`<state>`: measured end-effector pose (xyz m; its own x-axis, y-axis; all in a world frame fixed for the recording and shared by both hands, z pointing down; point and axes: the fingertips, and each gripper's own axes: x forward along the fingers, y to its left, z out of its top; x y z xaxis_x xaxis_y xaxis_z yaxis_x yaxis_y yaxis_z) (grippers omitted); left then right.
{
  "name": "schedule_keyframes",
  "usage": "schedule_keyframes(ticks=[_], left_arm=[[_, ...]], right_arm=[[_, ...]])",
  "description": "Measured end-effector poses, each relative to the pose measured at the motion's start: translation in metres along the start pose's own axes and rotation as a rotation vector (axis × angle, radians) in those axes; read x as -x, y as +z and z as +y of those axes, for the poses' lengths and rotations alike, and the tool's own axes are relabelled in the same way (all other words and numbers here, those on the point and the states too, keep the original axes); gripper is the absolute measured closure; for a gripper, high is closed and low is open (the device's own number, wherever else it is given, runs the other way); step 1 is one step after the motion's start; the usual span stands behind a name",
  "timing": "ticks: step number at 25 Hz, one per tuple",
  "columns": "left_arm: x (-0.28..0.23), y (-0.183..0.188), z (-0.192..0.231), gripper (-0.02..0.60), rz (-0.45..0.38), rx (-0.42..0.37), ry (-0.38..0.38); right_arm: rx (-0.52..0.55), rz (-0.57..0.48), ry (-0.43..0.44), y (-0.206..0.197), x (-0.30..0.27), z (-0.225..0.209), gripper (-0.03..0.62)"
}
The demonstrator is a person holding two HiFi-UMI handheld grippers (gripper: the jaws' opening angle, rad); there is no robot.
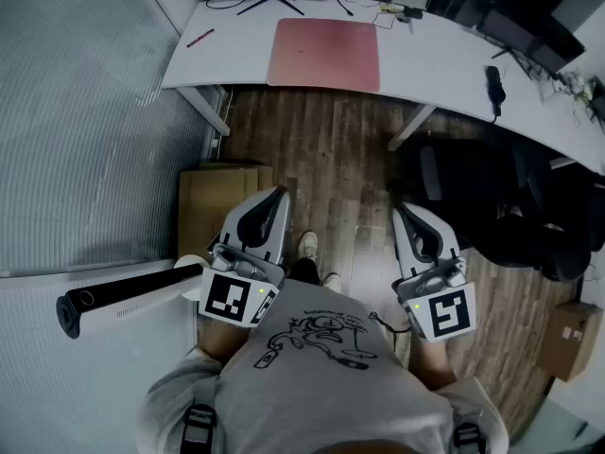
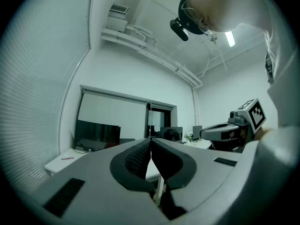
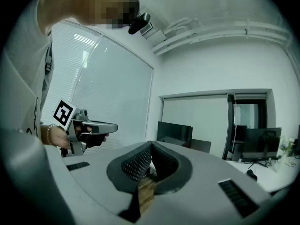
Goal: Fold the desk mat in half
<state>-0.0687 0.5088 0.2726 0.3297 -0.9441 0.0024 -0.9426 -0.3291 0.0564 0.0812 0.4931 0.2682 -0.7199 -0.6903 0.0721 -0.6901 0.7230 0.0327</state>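
A: How many mats can you see?

B: Just one mat. It is pinkish red, thin and smooth, and it has four round corners.

A: Where is it?

B: It lies flat and open on the one white desk, close to the front edge. A small red pen lies on the desk well to its left.

A: Which way does it point?

B: Its long side runs left to right, along the desk edge. Its short side runs away from the person.

A: How many grippers are there?

B: Two. Both are grey with black bumpy pads, and each has a cube with black and white squares.

A: What is the left gripper doing?

B: Its jaws are pressed together with nothing between them. It points level at the desk, held close to the person's body, well apart from the mat.

A: And the right gripper?

B: The same. Its jaws meet at the tips and it is empty, and it is far from the mat too.

A: What is under them?

B: A brown floor made of wood planks, and one brown box on the left
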Motion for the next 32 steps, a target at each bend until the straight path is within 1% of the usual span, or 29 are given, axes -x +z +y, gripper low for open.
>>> schedule_keyframes(ticks=[9,16,19,23,26,28,32], left_arm=[[-0.028,0.007,0.063,0.560,-0.014,-0.003,-0.010],[-0.033,0.008,0.114,0.560,-0.015,-0.001,-0.012],[-0.036,0.007,0.128,0.560,-0.010,0.000,-0.018],[-0.038,0.002,0.143,0.560,0.003,0.012,-0.028],[-0.043,-0.002,0.148,0.560,0.021,0.017,-0.036],[-0.047,-0.003,0.151,0.560,0.024,0.020,-0.035],[-0.054,-0.005,0.156,0.560,0.019,0.025,-0.034]], right_arm=[[0.022,-0.003,0.013,0.013,-0.074,0.004,0.586],[0.024,-0.002,0.017,0.017,-0.125,0.020,0.586],[0.021,-0.001,0.013,0.017,-0.139,0.023,0.586],[0.046,0.037,0.030,0.007,-0.151,0.029,0.586],[0.015,0.017,0.009,0.012,-0.160,0.027,0.586],[0.015,0.017,0.005,0.013,-0.165,0.023,0.586],[0.066,0.065,0.039,0.001,-0.169,0.018,0.586]])
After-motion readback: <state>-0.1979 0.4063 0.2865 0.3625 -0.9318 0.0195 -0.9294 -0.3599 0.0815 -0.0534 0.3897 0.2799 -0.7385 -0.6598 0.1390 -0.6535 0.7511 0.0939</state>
